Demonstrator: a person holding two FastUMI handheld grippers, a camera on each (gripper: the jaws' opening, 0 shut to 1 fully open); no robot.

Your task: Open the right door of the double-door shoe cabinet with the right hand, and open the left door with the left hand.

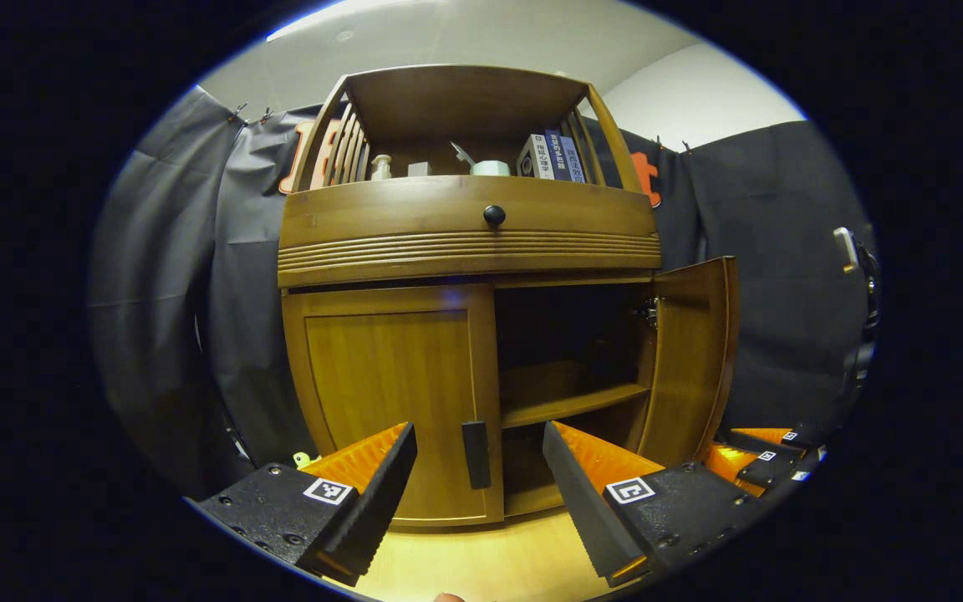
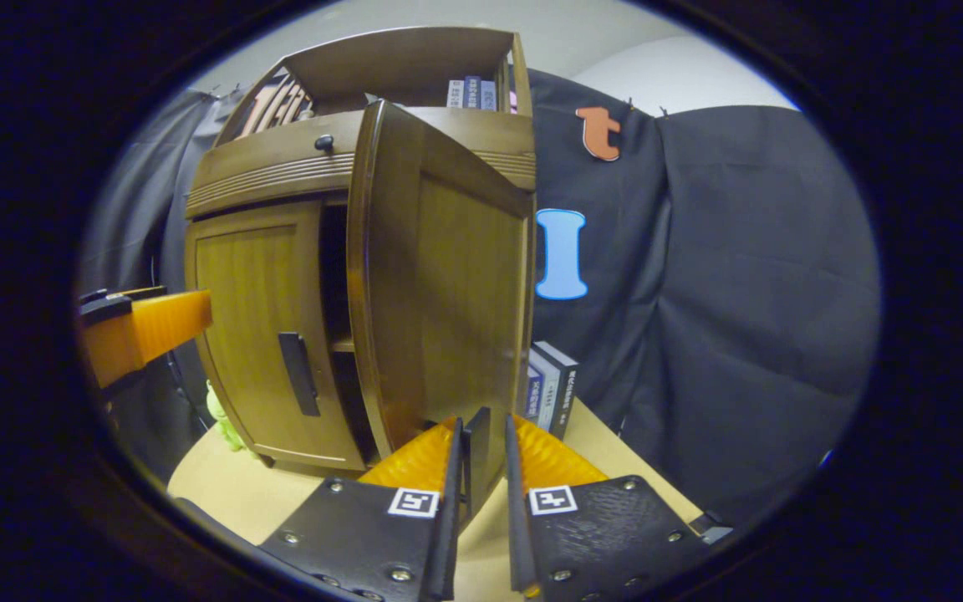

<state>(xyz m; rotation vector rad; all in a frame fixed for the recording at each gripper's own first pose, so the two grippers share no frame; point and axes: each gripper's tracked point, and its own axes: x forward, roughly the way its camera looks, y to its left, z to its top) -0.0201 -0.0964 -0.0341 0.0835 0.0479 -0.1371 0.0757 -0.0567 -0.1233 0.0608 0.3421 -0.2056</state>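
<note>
Before you, a warm honey-brown shoe cabinet (image 1: 465, 251) with ridged trim and a black round knob (image 1: 494, 215); its left door (image 1: 389, 401) carries a black bar handle (image 1: 476, 454); the tabletop (image 1: 481, 560) glows pale yellow.

Both views are sharp at centre and dimly, warmly lit from overhead, with a bright ceiling strip (image 1: 323, 18) at upper left, deep shadow inside the cabinet (image 1: 569, 334), and strong fisheye bending toward the edges.
</note>
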